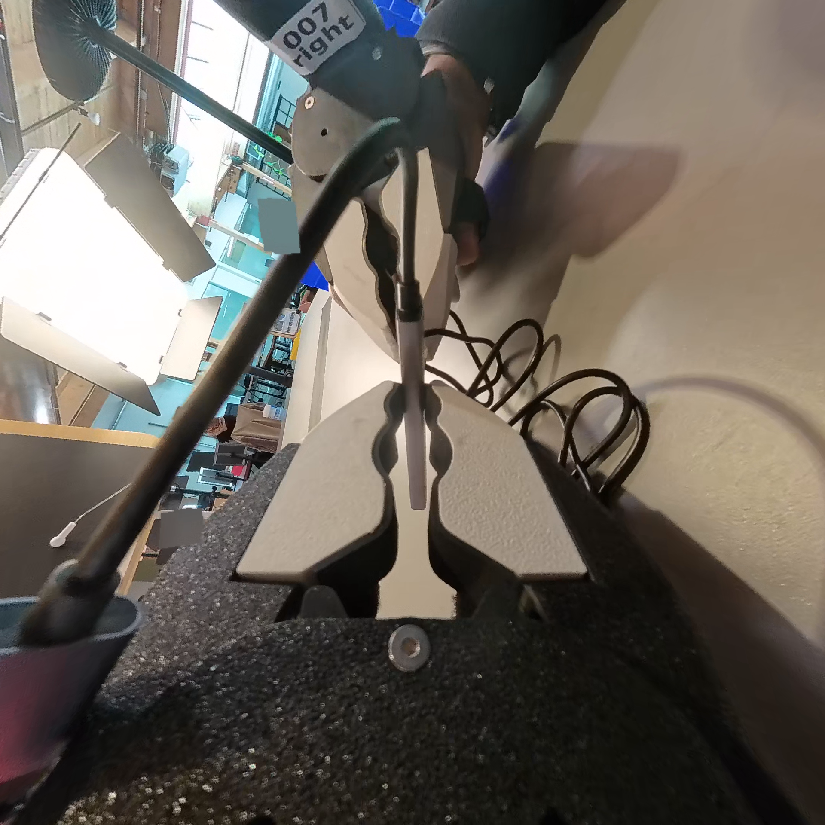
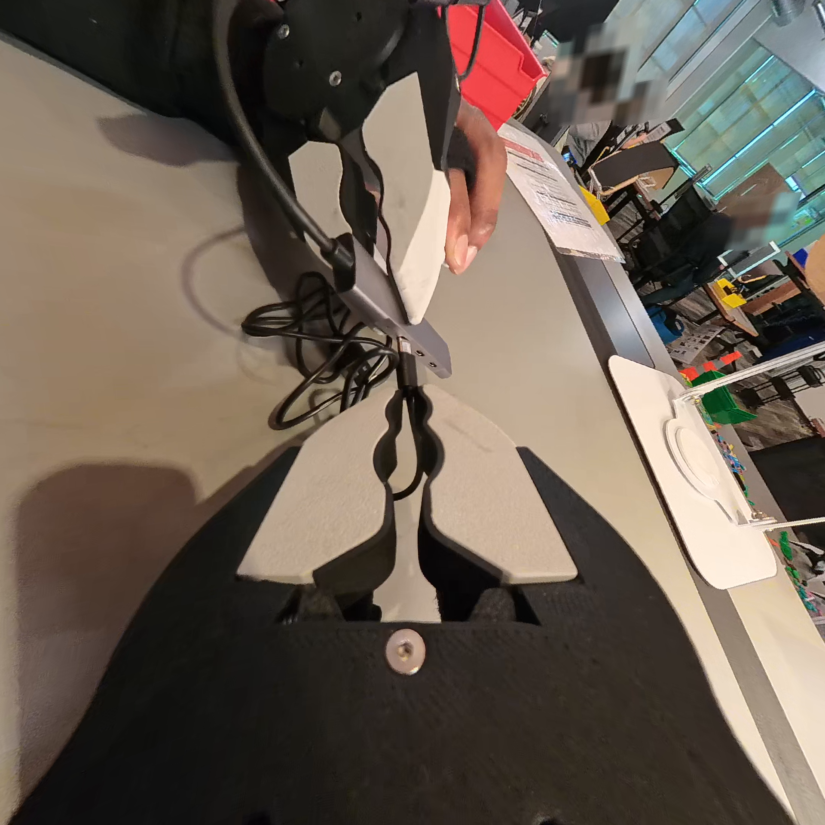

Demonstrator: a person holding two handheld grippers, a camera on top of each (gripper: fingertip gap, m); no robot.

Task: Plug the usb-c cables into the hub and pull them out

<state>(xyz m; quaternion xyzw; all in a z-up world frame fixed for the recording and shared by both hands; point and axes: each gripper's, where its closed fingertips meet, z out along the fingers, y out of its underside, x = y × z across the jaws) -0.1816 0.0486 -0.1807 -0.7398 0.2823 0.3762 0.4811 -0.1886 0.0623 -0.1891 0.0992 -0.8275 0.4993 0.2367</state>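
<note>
A thin grey hub (image 1: 415,446) is held edge-on in my shut left gripper (image 1: 413,393). In the right wrist view the hub (image 2: 422,346) hangs in the air from the left gripper (image 2: 402,312), above the table. My right gripper (image 2: 408,393) is shut on a black usb-c cable (image 2: 408,375) just behind its plug. The plug's metal tip sits at a port on the hub's edge; how deep it is I cannot tell. In the left wrist view the plug (image 1: 408,294) meets the hub's far end between the right gripper's tips (image 1: 413,348). The hub's thick black lead (image 2: 268,178) runs off its other end.
Loose black cables (image 2: 312,348) lie coiled on the beige table (image 2: 111,268), also in the left wrist view (image 1: 580,402). A white stand (image 2: 669,446) and a laminated sheet (image 2: 558,201) lie near the table's edge. A red bin (image 2: 491,58) stands behind. The grippers are tip to tip, or close to it.
</note>
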